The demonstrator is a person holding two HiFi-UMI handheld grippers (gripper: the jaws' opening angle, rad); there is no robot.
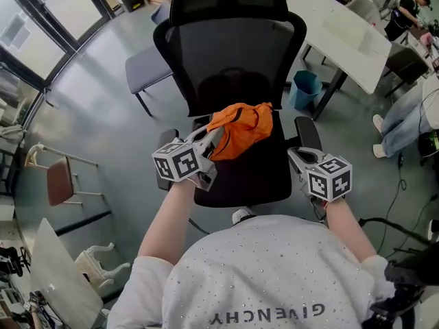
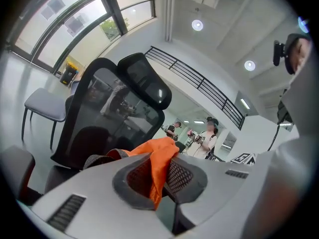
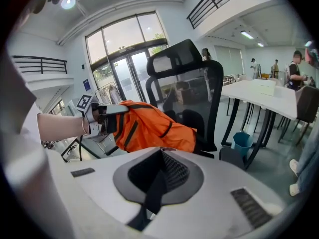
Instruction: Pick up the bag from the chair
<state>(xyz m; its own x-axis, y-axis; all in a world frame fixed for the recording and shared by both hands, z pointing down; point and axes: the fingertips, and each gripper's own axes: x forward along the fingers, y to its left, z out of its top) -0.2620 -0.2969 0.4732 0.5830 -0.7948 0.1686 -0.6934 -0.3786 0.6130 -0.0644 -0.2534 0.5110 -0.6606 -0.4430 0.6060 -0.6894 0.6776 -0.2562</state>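
Observation:
An orange bag (image 1: 240, 129) with black trim hangs above the seat of the black mesh office chair (image 1: 254, 177). My left gripper (image 1: 212, 140) is shut on the bag's left edge. In the left gripper view, orange cloth (image 2: 157, 158) is pinched between the jaws of the left gripper (image 2: 157, 183). My right gripper (image 1: 298, 156) hovers by the chair's right armrest (image 1: 309, 132), apart from the bag. The right gripper (image 3: 159, 176) has its jaws together, with only a dark line between them. In the right gripper view the bag (image 3: 149, 126) hangs from the left gripper (image 3: 107, 118), in front of the chair's backrest (image 3: 199, 83).
A white table (image 1: 343, 26) stands at the back right with a blue bin (image 1: 305, 88) under it. A grey chair (image 1: 147, 67) is behind the office chair on the left and a brown chair (image 1: 58, 180) stands far left. A seated person's legs (image 1: 405, 122) are at the right edge.

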